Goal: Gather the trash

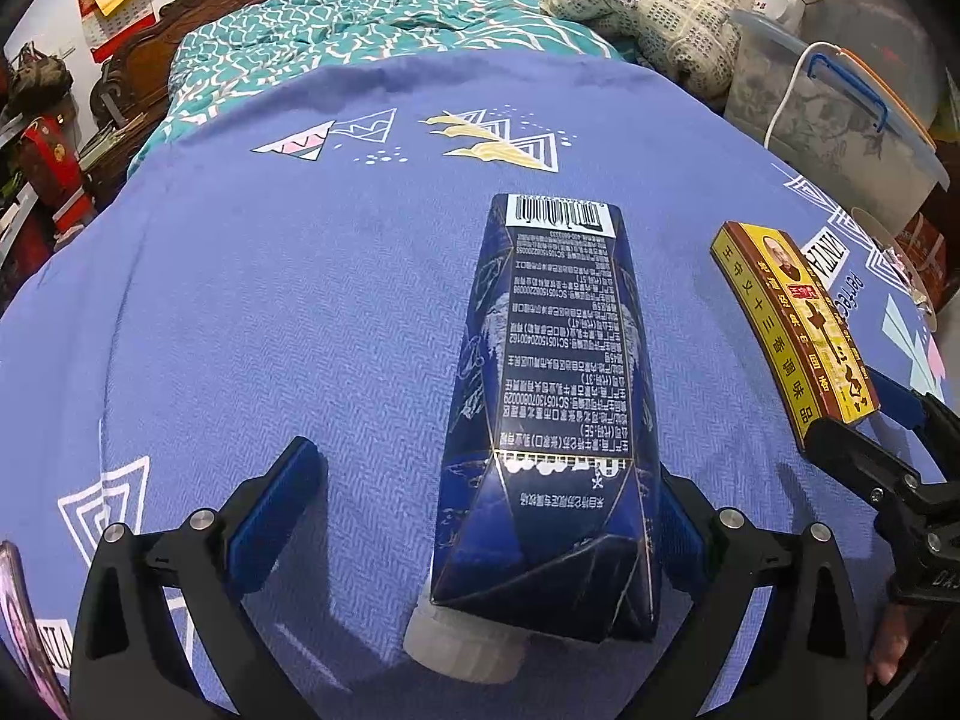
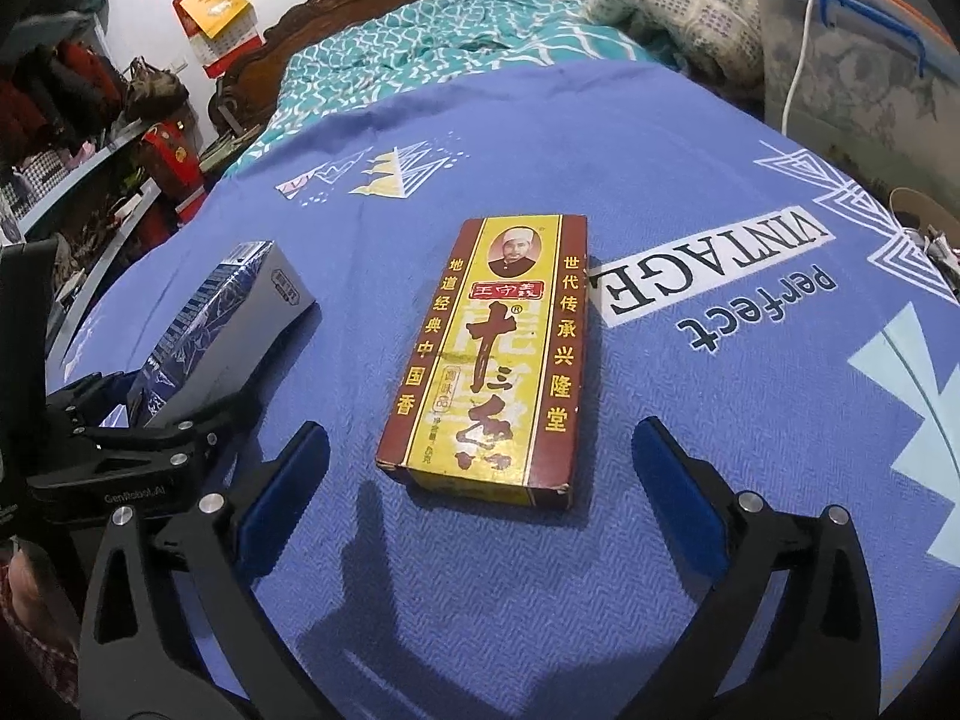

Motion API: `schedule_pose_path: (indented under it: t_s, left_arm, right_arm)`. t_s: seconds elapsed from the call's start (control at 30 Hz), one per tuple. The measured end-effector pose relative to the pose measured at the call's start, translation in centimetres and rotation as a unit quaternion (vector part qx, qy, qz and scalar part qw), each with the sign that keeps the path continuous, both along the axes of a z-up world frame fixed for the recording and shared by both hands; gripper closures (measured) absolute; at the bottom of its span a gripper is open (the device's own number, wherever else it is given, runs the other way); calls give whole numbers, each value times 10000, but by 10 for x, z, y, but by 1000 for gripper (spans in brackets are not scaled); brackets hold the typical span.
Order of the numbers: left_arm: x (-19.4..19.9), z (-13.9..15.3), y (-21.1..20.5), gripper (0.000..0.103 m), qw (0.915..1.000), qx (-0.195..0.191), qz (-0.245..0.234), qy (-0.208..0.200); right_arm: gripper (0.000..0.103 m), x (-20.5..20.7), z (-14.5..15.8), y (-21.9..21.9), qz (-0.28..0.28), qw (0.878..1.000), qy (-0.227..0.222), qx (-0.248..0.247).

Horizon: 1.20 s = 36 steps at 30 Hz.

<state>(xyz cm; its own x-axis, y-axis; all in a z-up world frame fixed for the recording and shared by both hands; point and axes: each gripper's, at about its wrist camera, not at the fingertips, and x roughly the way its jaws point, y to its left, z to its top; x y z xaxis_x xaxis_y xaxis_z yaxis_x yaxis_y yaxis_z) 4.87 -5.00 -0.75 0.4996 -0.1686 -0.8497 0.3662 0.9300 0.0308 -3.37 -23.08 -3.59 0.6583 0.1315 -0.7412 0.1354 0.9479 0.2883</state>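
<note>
Flat on bedsheet [image 2: 600,138]: yellow-red spice box [image 2: 486,354], lid shut.

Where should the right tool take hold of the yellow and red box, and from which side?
Grip the yellow and red box across its two long edges, near the end closest to the right tool, coming down from above. It lies flat on the blue sheet, lengthwise between the open fingers, so they can straddle it.

a blue carton [image 1: 558,396] lies between the open left hand-held gripper [image 1: 480,516].
</note>
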Motion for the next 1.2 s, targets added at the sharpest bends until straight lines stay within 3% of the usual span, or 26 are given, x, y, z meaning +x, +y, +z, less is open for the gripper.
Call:
schedule_pose_path:
  t_s: [0.13, 0.37, 0.63, 0.8, 0.93, 1.13, 1.2]
  left_arm:
    - [0, 0, 0, 8, 10000, 2, -2, -1]
    - [-1, 0, 0, 8, 10000, 22, 25, -9]
    - [-1, 1, 1, 9, 10000, 18, 64, -14]
    - [-1, 2, 1, 9, 10000, 0, 78, -15]
    - [-5, 13, 5, 9, 9996, -210, 84, -168]
    - [-11, 30, 0, 10, 9983, -409, -108, -405]
    - [-9, 28, -7, 17, 9986, -323, -203, -355]
  right_arm:
    - [3, 0, 0, 0, 13, 10000, 38, 36]
    - [3, -10, 2, -13, -137, 9983, -218, 531]
    - [3, -5, 1, 5, 44, 10000, 43, -33]
    - [3, -6, 0, 5, 69, 10000, 67, -20]
    - [3, -4, -2, 10, 164, 9993, 189, -266]
    - [6, -5, 2, -2, 16, 9998, 174, 25]
    - [12, -5, 3, -2, -3, 9999, 158, -30]
